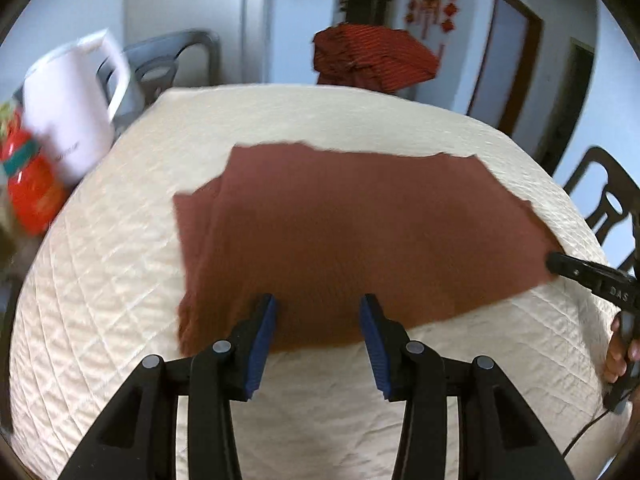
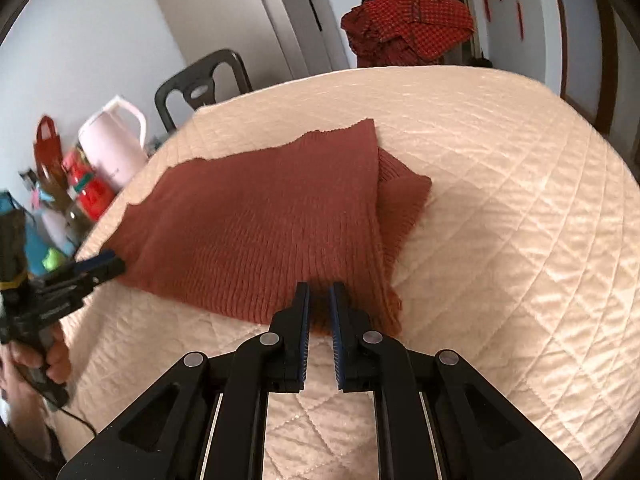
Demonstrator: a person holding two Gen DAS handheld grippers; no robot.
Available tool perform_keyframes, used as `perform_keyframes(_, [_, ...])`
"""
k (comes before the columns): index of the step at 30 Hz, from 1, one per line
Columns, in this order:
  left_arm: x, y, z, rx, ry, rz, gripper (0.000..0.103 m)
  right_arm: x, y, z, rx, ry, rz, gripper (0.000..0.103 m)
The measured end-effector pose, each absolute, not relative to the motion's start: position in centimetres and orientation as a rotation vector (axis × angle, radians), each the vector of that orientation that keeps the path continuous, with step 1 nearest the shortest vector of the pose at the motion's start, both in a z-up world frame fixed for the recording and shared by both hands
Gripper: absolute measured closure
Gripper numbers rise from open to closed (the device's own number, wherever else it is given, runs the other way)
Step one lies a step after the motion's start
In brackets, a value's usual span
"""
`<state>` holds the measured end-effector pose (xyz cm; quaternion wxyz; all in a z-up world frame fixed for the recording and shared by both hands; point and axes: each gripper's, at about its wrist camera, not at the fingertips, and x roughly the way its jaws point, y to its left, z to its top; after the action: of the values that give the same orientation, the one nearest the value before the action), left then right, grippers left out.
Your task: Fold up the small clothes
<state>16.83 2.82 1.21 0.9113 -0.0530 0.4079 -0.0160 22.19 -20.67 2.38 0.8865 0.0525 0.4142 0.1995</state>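
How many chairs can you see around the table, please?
2: a grey chair at the far left beside the kettle, a dark chair at the right edge. Others may be hidden.

A rust-brown ribbed knit garment is lying mid-frame on a cream diamond-quilted cover. At upper right, red checked cloth is showing. At left, a pale pink kettle is standing. Black grippers are wearing blue pads.

I've got the rust-brown knit garment lying flat on the cream quilted cover, folded into a rough rectangle. Ribbed texture shows clearly. One folded layer sticks out past the top layer's edge along one side, and the far hem looks wavy.
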Motion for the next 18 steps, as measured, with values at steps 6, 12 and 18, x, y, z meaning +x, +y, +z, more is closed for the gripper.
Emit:
perform_keyframes(6, [16.5, 3.2, 0.7, -0.137, 0.834, -0.039, 0.057, 22.2, -20.7, 2.3, 0.096, 0.868, 0.415, 0.093])
perform_keyframes(12, [16.3, 3.9, 0.7, -0.164, 0.825, -0.047, 0.057, 22.0, -20.9, 2.4, 0.101, 0.87, 0.409, 0.093])
perform_keyframes(18, [15.3, 5.4, 1.6, -0.157, 0.775, 0.002, 0.057, 21.5, -20.8, 3.5, 0.086, 0.83, 0.365, 0.093])
